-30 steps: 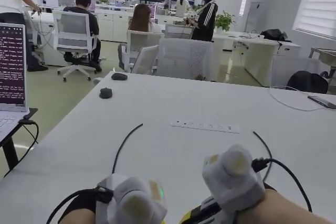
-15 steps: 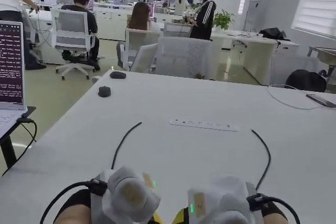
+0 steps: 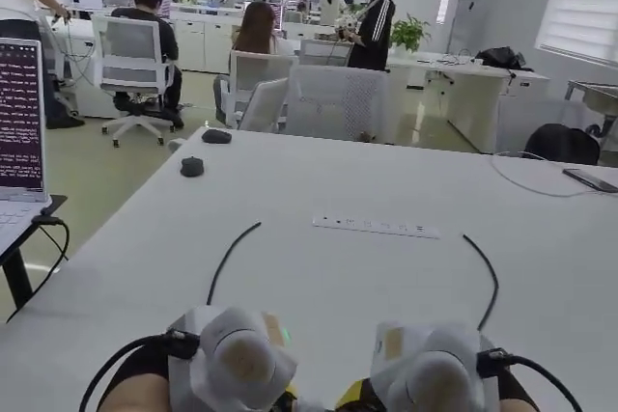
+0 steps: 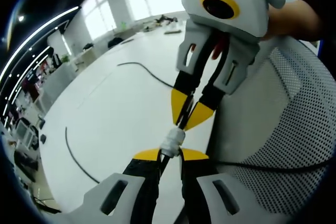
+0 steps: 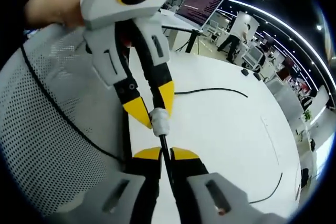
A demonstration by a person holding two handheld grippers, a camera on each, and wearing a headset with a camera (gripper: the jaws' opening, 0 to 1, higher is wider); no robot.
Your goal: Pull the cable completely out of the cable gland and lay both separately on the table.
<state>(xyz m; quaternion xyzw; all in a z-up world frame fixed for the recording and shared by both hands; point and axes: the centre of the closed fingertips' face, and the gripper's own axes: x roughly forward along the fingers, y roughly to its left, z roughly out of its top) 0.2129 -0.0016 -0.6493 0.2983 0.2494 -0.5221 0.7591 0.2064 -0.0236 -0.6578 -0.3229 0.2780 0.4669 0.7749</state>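
In the left gripper view my left gripper (image 4: 170,155) is shut on the white cable gland (image 4: 172,141). My right gripper (image 4: 189,111) comes in from above and pinches the black cable (image 4: 182,126) just past the gland. The right gripper view has it the other way round. There my right gripper (image 5: 165,153) is shut on the black cable (image 5: 163,142), and the left gripper (image 5: 154,106) holds the gland (image 5: 159,119). The cable still runs into the gland. In the head view both white gripper bodies (image 3: 232,364) (image 3: 435,373) sit side by side at the bottom edge, with their fingertips hidden.
Two loose black cables (image 3: 227,258) (image 3: 488,277) lie on the white table (image 3: 319,287), with a white power strip (image 3: 375,229) behind them. Two mice (image 3: 192,168) sit at the far left, and a laptop (image 3: 19,132) stands off the table's left side. A mesh chair seat (image 4: 283,119) lies under the grippers.
My right gripper has dropped from a raised spot to level with the left one, close beside it at the near edge. The left gripper has barely moved.
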